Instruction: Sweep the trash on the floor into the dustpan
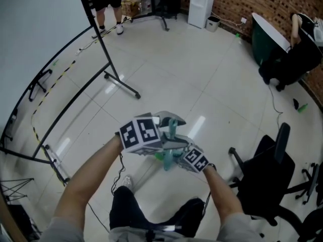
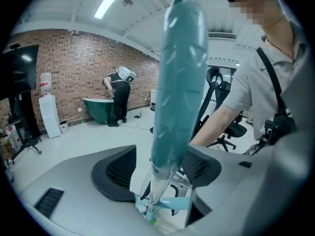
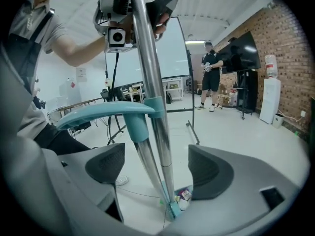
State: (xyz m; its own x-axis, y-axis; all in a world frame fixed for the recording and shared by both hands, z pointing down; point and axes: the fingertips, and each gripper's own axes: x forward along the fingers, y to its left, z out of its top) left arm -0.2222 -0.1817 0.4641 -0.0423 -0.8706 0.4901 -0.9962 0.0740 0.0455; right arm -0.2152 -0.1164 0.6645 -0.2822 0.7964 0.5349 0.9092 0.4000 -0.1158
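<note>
Trash [image 3: 186,196], a few small wrappers, lies at the foot of two metal poles [image 3: 156,141], right against the teal dustpan [image 3: 173,211]. I cannot tell whether it is inside the pan or just at its lip. The left tool [image 2: 160,171] stands apart around the broom's teal grip [image 2: 179,82]. The right tool [image 3: 158,171] stands apart around both poles, clamping neither. Judging by this, the sweeping is either nearly finished or not yet begun.
</note>
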